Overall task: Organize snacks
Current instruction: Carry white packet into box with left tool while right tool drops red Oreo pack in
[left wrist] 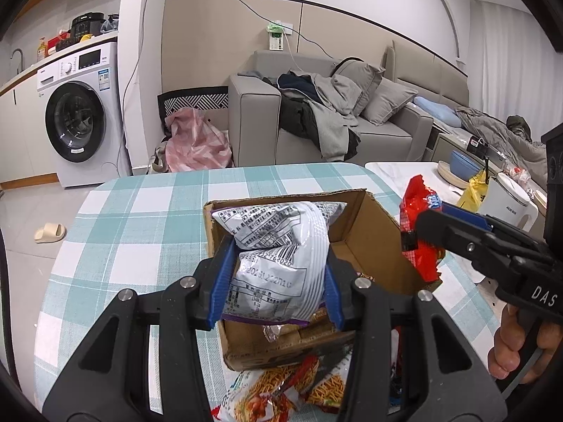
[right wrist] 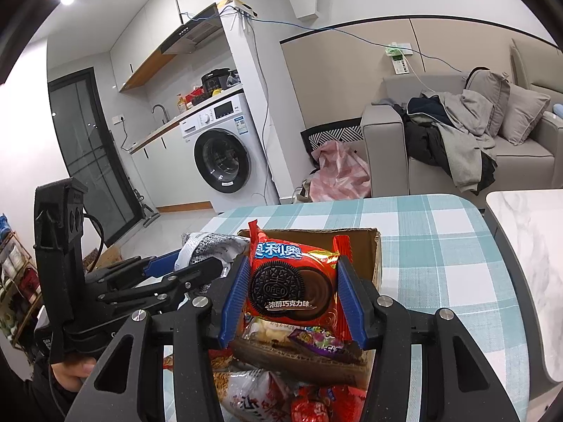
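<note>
Currently, your left gripper (left wrist: pixel 278 281) pinches a silver snack bag (left wrist: pixel 278 246) over the cardboard box (left wrist: pixel 373 246) on the checked desk (left wrist: pixel 140 228); your right gripper (right wrist: pixel 292 299) pinches a red Oreo pack (right wrist: pixel 292 281). Box contents: assorted wrapped snacks (right wrist: pixel 313 344).

Right gripper (right wrist: pixel 291 293) clamps the red Oreo packet (right wrist: pixel 292 281), blue pads pressed on both sides, over the cardboard box (right wrist: pixel 366 246) on the checked worktop (right wrist: pixel 440 246). At nine o'clock, the left gripper (right wrist: pixel 197 263) grips a silver bag (right wrist: pixel 211 242).
</note>
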